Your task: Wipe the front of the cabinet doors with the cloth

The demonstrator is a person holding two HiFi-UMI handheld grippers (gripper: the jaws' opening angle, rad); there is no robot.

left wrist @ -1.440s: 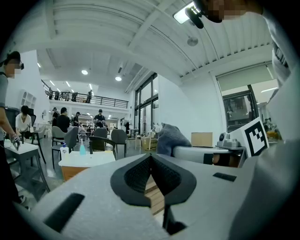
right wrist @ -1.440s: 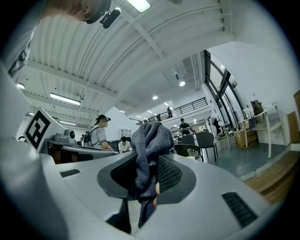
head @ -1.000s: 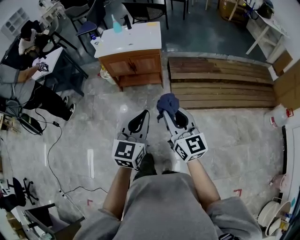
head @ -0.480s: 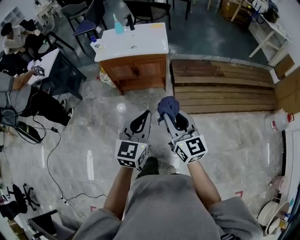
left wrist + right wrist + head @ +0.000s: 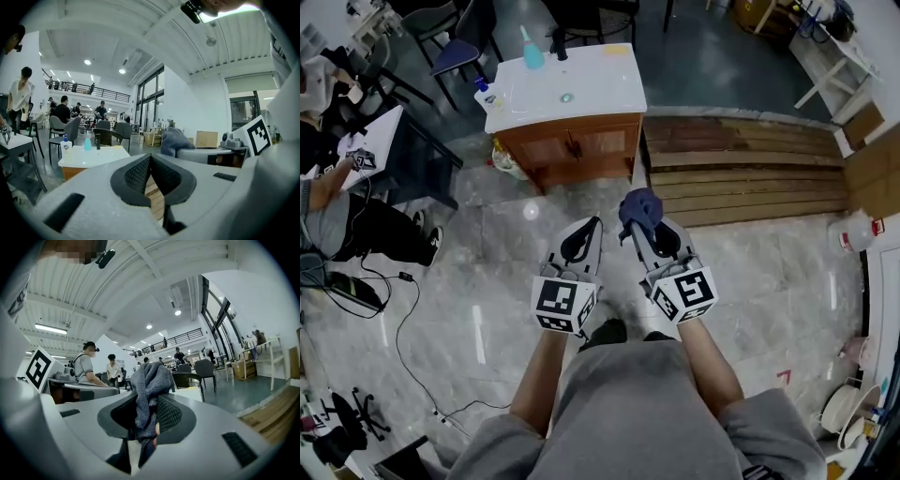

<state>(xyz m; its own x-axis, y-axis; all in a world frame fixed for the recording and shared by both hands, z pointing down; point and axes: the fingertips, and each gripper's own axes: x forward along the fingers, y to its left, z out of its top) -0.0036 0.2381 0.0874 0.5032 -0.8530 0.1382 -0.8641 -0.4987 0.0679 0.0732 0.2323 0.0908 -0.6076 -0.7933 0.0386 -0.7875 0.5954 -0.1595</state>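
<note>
Head view: right hand-held gripper (image 5: 636, 225) pinches cloth (image 5: 639, 206); left hand-held gripper (image 5: 589, 231) alongside, pressed together.

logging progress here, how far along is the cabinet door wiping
Done: the cloth is clamped in the right gripper. In hand: both grippers hang over the floor, apart from the cabinet doors. Left: all the wiping; the left gripper is shut, empty.

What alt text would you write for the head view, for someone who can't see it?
Seen from above, a person holds two claws over a glossy stone floor: the right claw grips a dark blue cloth, the left claw is shut and empty. Ahead stands a small wooden cabinet with a white top.
</note>
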